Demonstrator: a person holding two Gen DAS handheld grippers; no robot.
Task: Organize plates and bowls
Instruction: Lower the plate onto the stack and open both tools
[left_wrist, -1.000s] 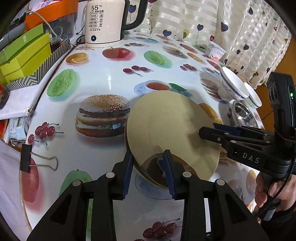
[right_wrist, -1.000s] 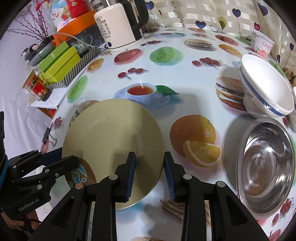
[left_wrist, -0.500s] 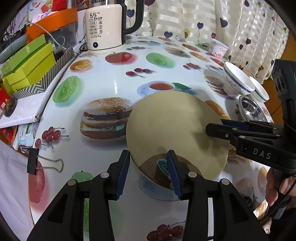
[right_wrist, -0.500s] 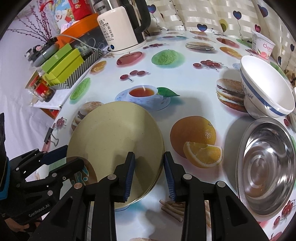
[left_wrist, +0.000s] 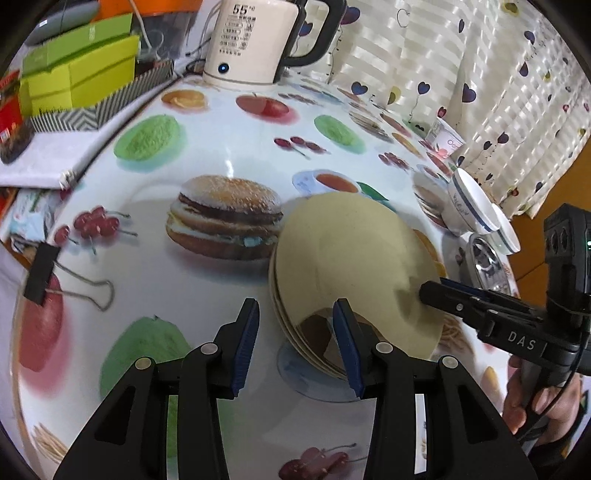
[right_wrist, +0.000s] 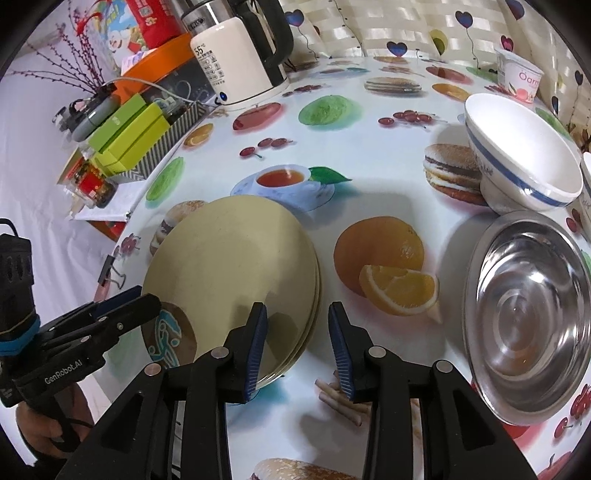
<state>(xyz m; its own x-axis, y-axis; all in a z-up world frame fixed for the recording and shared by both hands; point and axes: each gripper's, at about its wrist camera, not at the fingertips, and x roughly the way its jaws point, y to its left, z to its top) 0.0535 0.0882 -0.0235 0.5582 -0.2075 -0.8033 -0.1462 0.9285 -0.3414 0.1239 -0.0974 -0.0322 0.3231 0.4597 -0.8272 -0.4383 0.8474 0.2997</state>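
A stack of beige plates (left_wrist: 354, 266) lies on the printed tablecloth; it also shows in the right wrist view (right_wrist: 229, 273). My left gripper (left_wrist: 295, 343) is open at the stack's near left edge, its right finger over the rim. My right gripper (right_wrist: 297, 343) is open at the stack's right edge, with the rim between its fingers. A white bowl with a blue band (right_wrist: 517, 158) and a steel dish (right_wrist: 532, 332) stand to the right. They also show in the left wrist view, the bowl (left_wrist: 469, 203) and the dish (left_wrist: 487, 262).
A white kettle (left_wrist: 251, 40) stands at the back. Green boxes (left_wrist: 77, 74) in a striped tray sit at the back left. A yogurt cup (right_wrist: 521, 77) stands at the far right. A binder clip (left_wrist: 48, 277) holds the cloth at the left table edge.
Both grippers have opened wider and drawn back a little from the plates. The top plate has settled flat onto the stack.
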